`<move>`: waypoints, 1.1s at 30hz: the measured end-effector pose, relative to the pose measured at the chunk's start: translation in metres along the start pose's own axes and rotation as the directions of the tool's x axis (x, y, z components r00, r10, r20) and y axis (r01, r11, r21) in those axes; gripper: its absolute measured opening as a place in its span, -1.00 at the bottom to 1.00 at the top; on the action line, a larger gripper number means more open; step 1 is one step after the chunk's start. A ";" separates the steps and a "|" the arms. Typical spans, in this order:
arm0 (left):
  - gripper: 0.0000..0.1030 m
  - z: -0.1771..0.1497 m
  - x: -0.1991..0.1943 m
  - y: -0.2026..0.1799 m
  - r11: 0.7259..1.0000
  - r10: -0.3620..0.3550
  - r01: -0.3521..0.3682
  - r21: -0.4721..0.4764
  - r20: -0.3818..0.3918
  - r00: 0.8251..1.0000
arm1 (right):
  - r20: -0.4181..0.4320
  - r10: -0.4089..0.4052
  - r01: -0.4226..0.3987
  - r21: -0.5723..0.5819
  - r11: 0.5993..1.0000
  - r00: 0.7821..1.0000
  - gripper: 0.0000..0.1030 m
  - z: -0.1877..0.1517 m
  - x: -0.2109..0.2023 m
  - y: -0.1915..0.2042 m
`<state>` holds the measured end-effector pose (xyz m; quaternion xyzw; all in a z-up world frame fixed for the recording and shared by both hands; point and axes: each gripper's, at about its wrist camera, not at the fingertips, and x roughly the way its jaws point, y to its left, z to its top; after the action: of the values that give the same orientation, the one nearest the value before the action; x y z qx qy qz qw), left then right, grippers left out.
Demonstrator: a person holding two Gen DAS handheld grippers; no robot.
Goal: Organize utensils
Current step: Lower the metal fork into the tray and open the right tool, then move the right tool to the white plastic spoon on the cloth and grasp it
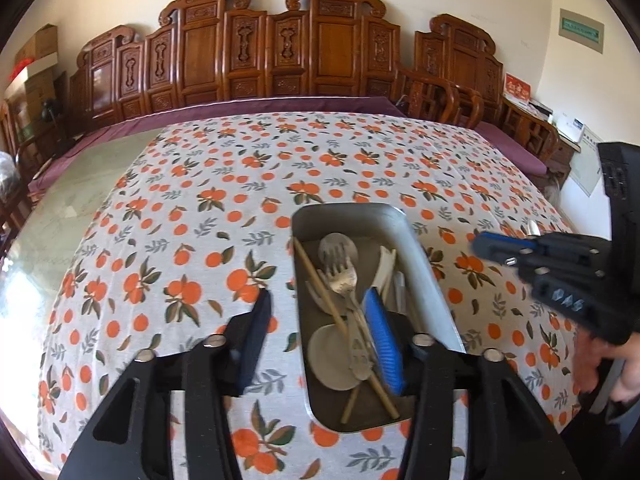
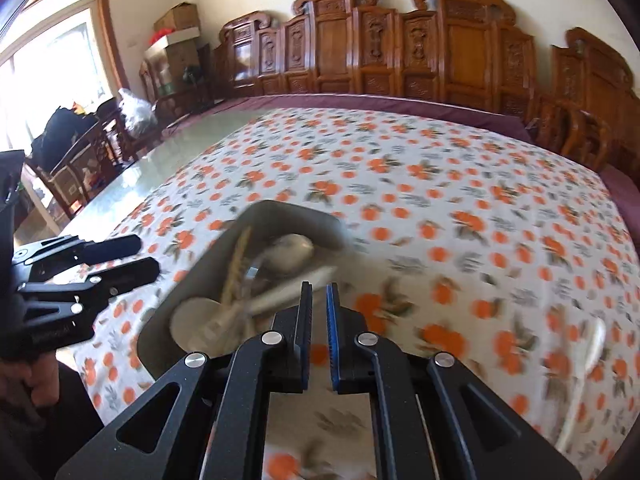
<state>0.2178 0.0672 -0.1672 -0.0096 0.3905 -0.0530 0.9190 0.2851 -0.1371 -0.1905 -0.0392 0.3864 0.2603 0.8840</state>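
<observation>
A metal tray [image 1: 362, 216] is seen on a tablecloth [image 1: 200, 208] printed with oranges, just right of centre in the left wrist view; in it lie a wooden chopstick [image 1: 320, 280] running from eleven o'clock down to five o'clock, a metal fork [image 1: 340, 276], a round spoon [image 1: 338, 242] at the far end, a pale flat spoon bowl [image 1: 330, 356] near the close end, and white utensils [image 1: 386, 270] against the wall at three o'clock.

The left gripper [image 1: 320, 332] is tilted downward over the close end of the tray; its fingers are spread, with one finger [image 1: 256, 340] outside the tray over the cloth at nine o'clock and the blue-padded finger [image 1: 384, 344] inside the tray above the utensils; no thing is seen pinched between them. A hand [image 2: 24, 380] on its grip is glimpsed at eight o'clock in the right wrist view.

The right gripper [image 2: 319, 320] is angled downward past the tray's edge at three o'clock, over bare cloth; its fingers are drawn nearly together with only a thin gap, and nothing is seen between them. The view is blurred. In the left wrist view this gripper is found at three o'clock, with a hand [image 1: 600, 364] under it; beyond its tip a pale spoon [image 1: 534, 227] is seen, and whether it lies on the cloth cannot be told.
</observation>
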 end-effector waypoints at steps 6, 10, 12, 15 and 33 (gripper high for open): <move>0.52 0.007 -0.005 -0.018 0.999 -0.030 0.030 0.014 0.025 0.999 | -0.002 -0.143 0.143 0.039 0.989 0.990 -0.83 -0.012 -0.042 -0.069; 0.63 0.006 -0.004 -0.031 0.998 -0.052 0.052 0.021 0.032 0.998 | -0.013 -0.216 0.217 0.081 0.973 0.976 -0.81 -0.020 -0.065 -0.115; 0.63 0.005 -0.003 -0.038 0.997 -0.067 0.066 0.028 0.025 0.997 | -0.024 -0.247 0.248 0.100 0.963 0.969 -0.71 -0.024 -0.073 -0.133; 0.63 0.004 -0.004 -0.052 0.995 -0.089 0.087 0.050 0.032 0.996 | -0.052 -0.291 0.295 0.127 0.947 0.955 -0.60 -0.035 -0.080 -0.159; 0.63 -0.010 0.010 -0.096 0.985 -0.122 0.125 0.121 -0.032 0.992 | -0.285 -0.315 0.376 0.191 0.907 0.905 -0.62 -0.084 -0.001 -0.198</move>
<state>0.2090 -0.0295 -0.1762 0.0236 0.3966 -0.1339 0.9079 0.3261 -0.3306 -0.2746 -0.0320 0.5093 0.0425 0.8590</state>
